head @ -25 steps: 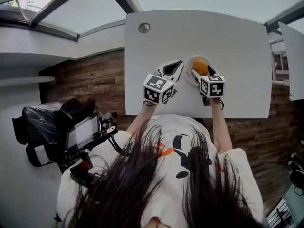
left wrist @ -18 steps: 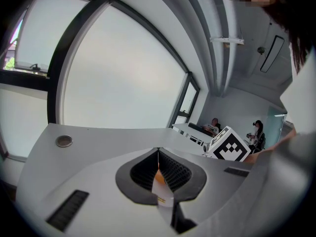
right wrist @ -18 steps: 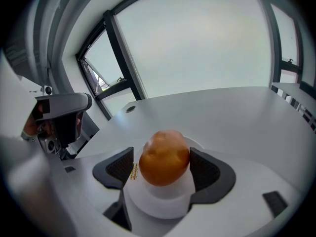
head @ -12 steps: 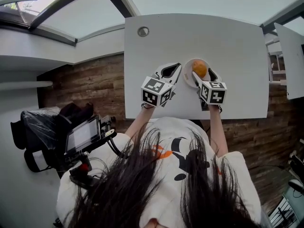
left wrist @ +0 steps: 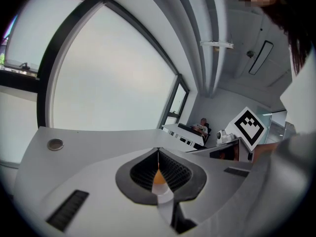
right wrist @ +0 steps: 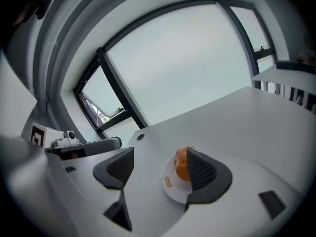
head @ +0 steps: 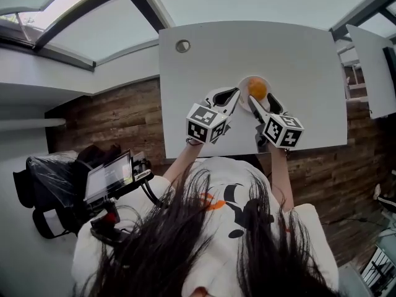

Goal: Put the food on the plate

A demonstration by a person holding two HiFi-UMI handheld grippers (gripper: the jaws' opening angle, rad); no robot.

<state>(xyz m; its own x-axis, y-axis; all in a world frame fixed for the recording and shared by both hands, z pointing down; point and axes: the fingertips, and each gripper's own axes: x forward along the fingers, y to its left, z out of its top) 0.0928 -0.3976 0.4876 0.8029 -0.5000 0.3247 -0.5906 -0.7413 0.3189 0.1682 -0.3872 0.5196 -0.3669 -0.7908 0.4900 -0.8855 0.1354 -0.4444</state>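
**Locating the Food Relative to the Grippers**

The left gripper (left wrist: 158, 154) sat at lower centre of its view, jaws pressed together on nothing. The right gripper (right wrist: 159, 168) had its jaws wide apart and empty. Just beyond them, right of centre and partly behind the right jaw's tip, the round orange food (right wrist: 181, 164) rested on the white plate (right wrist: 170, 184) on the table (head: 297, 54). The right gripper was the nearer one, and placement appeared complete.

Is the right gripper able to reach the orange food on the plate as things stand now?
Probably yes. The right gripper has its jaws apart, the orange food lies just ahead on the plate, and nothing stands between them.
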